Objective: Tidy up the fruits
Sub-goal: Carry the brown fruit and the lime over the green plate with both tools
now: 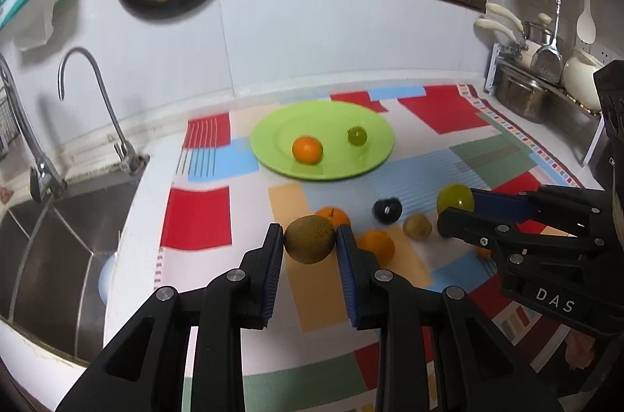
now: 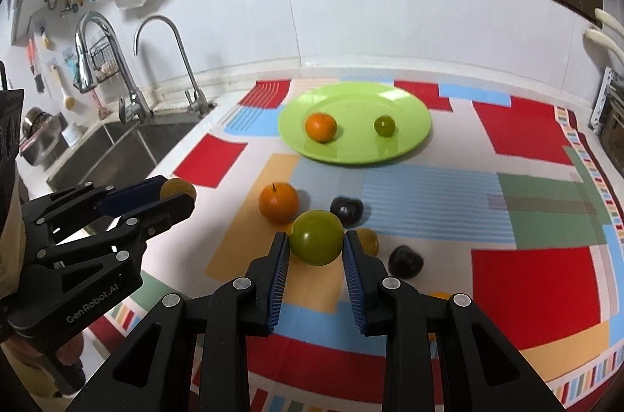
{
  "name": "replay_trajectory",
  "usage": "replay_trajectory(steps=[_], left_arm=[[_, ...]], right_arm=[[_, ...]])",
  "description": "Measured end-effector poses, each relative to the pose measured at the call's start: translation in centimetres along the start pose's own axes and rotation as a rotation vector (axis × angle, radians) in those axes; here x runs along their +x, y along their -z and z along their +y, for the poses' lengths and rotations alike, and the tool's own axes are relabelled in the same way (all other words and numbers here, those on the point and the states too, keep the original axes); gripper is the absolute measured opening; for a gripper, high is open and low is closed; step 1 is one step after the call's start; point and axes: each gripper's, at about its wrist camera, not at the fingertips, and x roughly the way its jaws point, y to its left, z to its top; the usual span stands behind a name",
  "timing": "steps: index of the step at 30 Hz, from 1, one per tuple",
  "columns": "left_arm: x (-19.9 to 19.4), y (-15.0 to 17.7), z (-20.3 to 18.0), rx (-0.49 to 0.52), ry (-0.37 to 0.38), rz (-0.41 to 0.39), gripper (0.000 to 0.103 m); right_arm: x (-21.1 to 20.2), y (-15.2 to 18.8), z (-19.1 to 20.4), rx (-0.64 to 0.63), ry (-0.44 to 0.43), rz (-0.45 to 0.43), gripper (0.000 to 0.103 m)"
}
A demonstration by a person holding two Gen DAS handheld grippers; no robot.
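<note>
The left tool (image 1: 309, 244) pinches a brownish-green round fruit (image 1: 309, 239) between its blue pads, clear of the patterned mat (image 1: 195, 221). The right tool (image 2: 316, 246) grips a green fruit (image 2: 316, 237) the same way. Both loads look ready to go to the green plate (image 1: 273, 123) at twelve o'clock. I would keep each grip firm but gentle, carry both high over the loose fruit on the bench, and set them on bare plate, away from the orange (image 1: 307, 149) and small green fruit (image 1: 357, 135) already there, releasing only once they rest. Still on the mat: two oranges, two dark plums, a small brownish fruit. Readable writing: "DAS" on the right tool's body, "GenRobot.AI" on the left's.
</note>
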Motion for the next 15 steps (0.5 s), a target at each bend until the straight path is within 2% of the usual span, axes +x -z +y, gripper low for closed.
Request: replay_trajectory(steps=[7, 15], left_arm=[[-0.5, -1.9, -0.4, 0.019, -0.001, -0.053, 0.028], [0.0, -4.1, -0.3, 0.013, 0.021, -0.08, 0.028]], right_arm=[[-1.0, -1.6, -0.5, -0.002, -0.003, -0.046, 0.029], [-1.2, -3.6, -0.9, -0.005, -0.013, -0.078, 0.029]])
